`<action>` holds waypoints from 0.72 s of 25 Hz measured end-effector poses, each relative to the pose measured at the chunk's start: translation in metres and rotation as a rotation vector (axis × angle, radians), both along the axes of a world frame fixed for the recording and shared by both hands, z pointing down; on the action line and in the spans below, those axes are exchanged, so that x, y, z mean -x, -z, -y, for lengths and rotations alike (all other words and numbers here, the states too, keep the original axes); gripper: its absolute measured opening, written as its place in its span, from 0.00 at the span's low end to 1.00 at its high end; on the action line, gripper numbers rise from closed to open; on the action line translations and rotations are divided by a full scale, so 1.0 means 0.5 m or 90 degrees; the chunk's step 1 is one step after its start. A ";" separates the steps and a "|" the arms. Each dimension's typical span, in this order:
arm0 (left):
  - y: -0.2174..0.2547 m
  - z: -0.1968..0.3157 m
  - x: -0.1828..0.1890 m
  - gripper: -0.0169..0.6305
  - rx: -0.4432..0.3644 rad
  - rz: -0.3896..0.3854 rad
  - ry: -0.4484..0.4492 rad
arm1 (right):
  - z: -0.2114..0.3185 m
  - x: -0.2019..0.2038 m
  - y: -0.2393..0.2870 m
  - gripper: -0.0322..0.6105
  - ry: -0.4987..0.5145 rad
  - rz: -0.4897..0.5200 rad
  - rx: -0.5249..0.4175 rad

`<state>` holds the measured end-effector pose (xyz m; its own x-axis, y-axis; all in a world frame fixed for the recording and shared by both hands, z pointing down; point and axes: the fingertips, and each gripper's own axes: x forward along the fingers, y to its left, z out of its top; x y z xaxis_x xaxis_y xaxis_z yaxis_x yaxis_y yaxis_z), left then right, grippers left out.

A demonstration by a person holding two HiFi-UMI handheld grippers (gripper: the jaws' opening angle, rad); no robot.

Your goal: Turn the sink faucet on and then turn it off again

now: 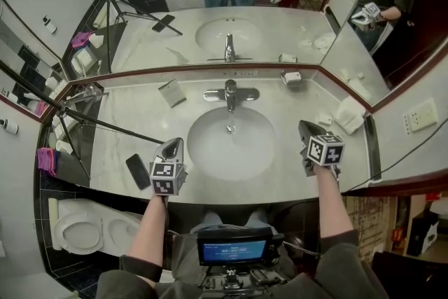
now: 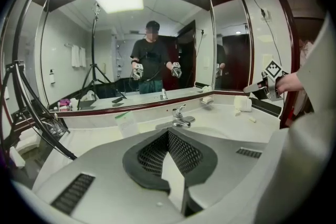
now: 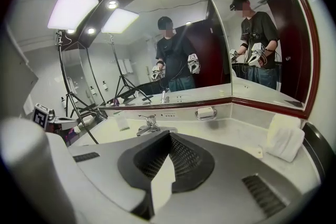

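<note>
The faucet (image 1: pixel 230 94) stands at the back rim of the sink (image 1: pixel 231 150), midway along the worktop (image 1: pixel 133 124). The left gripper (image 1: pixel 170 145) hovers at the basin's front left and the right gripper (image 1: pixel 306 128) at its front right. The 2 pairs of jaws are pressed together on nothing, well apart from the faucet.

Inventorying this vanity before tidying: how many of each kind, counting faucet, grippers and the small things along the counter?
grippers: 2, left gripper and right gripper
faucet: 1
phone: 1
folded towel: 1
soap dish: 1
card: 1
small white item: 1
Total: 8
</note>
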<state>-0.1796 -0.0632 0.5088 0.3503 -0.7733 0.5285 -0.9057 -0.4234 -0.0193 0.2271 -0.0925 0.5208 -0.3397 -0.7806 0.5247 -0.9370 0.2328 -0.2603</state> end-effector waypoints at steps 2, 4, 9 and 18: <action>-0.015 -0.008 -0.003 0.03 0.001 0.026 -0.014 | 0.025 0.014 0.010 0.06 0.019 -0.020 -0.007; -0.029 -0.015 -0.005 0.03 0.001 0.055 -0.029 | 0.055 0.036 0.020 0.06 0.043 -0.034 -0.013; -0.050 -0.020 -0.001 0.03 0.000 0.090 -0.040 | 0.136 0.111 0.040 0.06 0.109 -0.052 -0.026; -0.082 -0.010 0.014 0.03 0.005 0.104 -0.022 | 0.273 0.260 0.025 0.06 0.210 -0.085 -0.025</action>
<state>-0.1866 -0.0583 0.5497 0.2852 -0.7581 0.5864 -0.8756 -0.4549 -0.1623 0.0970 -0.2291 0.5083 -0.5070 -0.6602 0.5541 -0.8348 0.5361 -0.1251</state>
